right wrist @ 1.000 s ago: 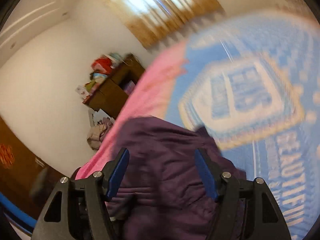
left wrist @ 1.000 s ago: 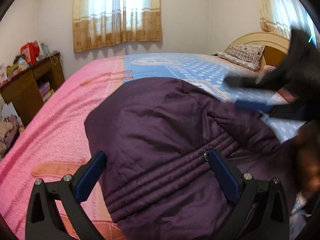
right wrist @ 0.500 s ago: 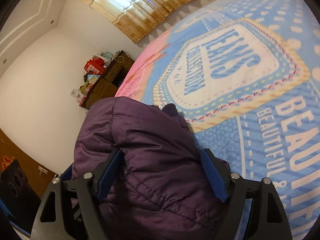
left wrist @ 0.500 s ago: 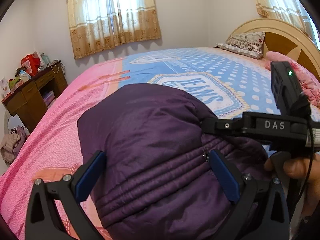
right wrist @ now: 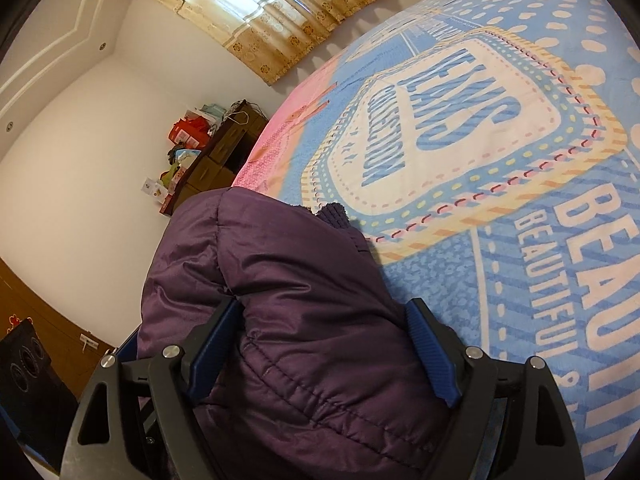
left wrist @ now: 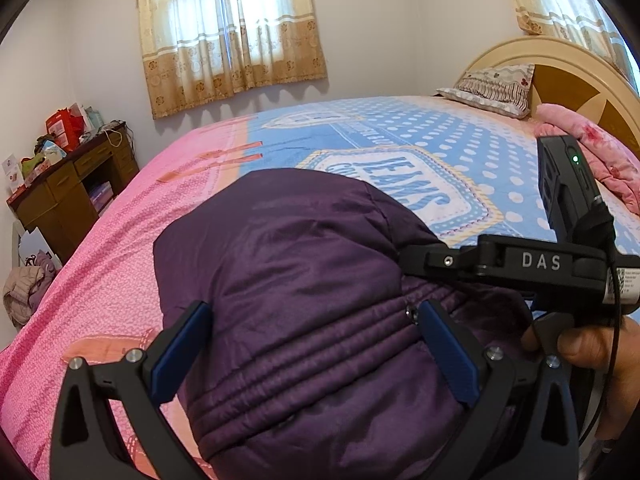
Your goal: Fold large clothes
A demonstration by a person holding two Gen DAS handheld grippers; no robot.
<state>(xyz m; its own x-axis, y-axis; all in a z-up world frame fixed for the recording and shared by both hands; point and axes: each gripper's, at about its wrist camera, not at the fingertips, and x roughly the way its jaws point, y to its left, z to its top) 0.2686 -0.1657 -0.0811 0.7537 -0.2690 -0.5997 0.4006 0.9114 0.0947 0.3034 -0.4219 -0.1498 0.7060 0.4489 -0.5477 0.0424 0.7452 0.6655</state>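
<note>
Both spread: left hand-held gripper [left wrist: 316,354] and right hand-held gripper [right wrist: 320,354] straddle the purple jacket [left wrist: 304,280]; neither pinches.

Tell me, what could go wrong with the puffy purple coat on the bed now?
The purple coat looks puffy and slippery, so its fold might spring open. Both claws stand wide open: the right claw, whose jaws have just been opening, and the left claw, so nothing pins the coat. The snap near a left fingertip could snag.
</note>
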